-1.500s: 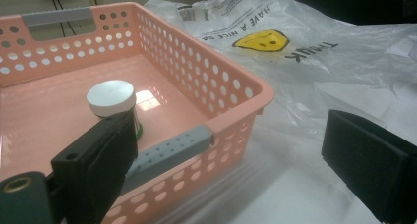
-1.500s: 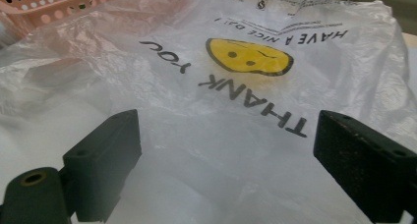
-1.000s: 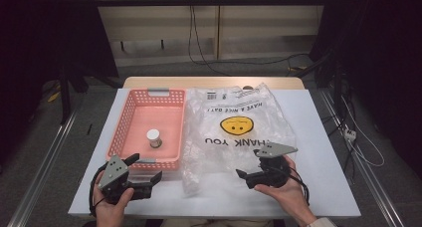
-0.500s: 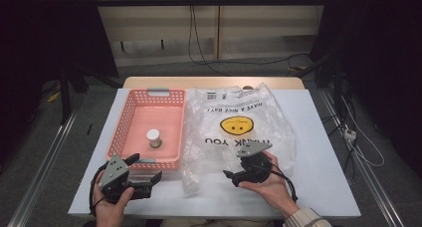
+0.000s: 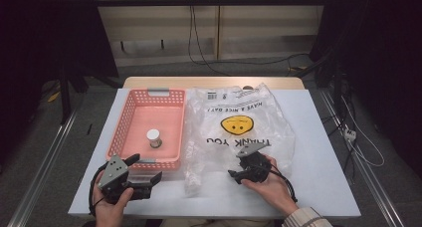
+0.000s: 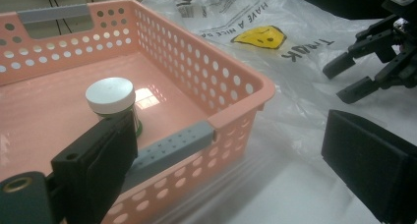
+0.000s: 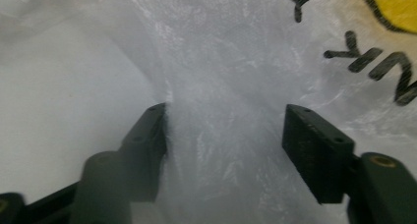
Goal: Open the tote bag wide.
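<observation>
Your right gripper (image 5: pixel 238 175) sits low on the near part of the clear plastic smiley bag (image 5: pixel 239 132), jaws just closing, film between them, not yet pinched. Your left gripper (image 5: pixel 147 172) rests jaws apart by the pink basket (image 5: pixel 130 121) holding a white-capped jar (image 5: pixel 154 138). White tabletop (image 5: pixel 323 152), dark curtains (image 5: pixel 378 48), floor cables (image 5: pixel 209 62).

1 pink basket (image 5: pixel 149 95), 1 white-capped jar (image 5: pixel 154 138), 1 plastic bag (image 5: pixel 239 132) (maybe more, bunched), 2 grippers.
</observation>
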A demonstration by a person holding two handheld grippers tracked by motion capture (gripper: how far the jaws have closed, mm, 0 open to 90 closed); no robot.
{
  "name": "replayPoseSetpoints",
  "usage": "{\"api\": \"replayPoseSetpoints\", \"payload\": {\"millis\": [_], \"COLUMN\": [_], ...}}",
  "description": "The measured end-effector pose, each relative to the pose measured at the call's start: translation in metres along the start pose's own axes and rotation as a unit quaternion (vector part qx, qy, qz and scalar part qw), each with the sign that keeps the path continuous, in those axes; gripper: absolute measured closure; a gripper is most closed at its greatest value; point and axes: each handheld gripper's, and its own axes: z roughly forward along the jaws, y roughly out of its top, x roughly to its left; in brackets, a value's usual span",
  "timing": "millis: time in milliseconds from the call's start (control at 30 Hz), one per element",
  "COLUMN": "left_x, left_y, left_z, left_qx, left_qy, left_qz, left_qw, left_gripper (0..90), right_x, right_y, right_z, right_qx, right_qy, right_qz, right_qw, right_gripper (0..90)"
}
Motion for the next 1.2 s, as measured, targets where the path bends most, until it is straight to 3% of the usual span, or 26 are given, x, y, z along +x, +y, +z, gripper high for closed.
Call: {"api": "replayPoseSetpoints", "payload": {"millis": [200, 300, 467, 667, 733, 900, 1033, 1200], "left_x": [0.0, 0.0, 0.001, 0.0, 0.001, 0.001, 0.002, 0.002], "left_y": [0.0, 0.0, 0.0, 0.0, 0.0, 0.0, 0.0, -0.001], "left_z": [-0.001, 0.0, 0.001, 0.001, 0.001, 0.001, 0.0, 0.0], "left_qx": [-0.002, 0.0, 0.002, 0.004, 0.005, 0.003, 0.003, 0.003], "left_qy": [0.001, 0.002, 0.004, 0.002, 0.002, 0.004, 0.004, 0.005], "left_qz": [0.002, 0.002, 0.001, 0.004, 0.005, 0.002, 0.001, 0.003], "left_qw": [1.0, 1.0, 1.0, 1.0, 1.0, 1.0, 1.0, 1.0], "left_gripper": [6.4, 6.4, 6.4, 6.4, 6.4, 6.4, 6.4, 6.4], "right_x": [-0.003, -0.007, -0.008, -0.01, -0.011, -0.008, -0.004, -0.007], "right_y": [-0.001, -0.001, -0.001, 0.001, 0.001, 0.002, 0.005, 0.007], "right_z": [-0.001, -0.002, -0.001, 0.0, 0.0, 0.0, -0.007, -0.016], "right_qx": [-0.004, -0.005, -0.006, -0.005, -0.006, -0.01, -0.039, -0.059], "right_qy": [0.005, 0.0, -0.009, 0.004, 0.01, 0.001, 0.002, 0.005], "right_qz": [0.011, 0.025, 0.028, 0.044, 0.053, 0.045, 0.027, 0.036], "right_qw": [0.9999, 0.9997, 0.9996, 0.999, 0.9985, 0.999, 0.9989, 0.9976], "right_gripper": [49.8, 62.1, 69.5, 89.0, 90.0, 90.0, 90.0, 90.0]}}
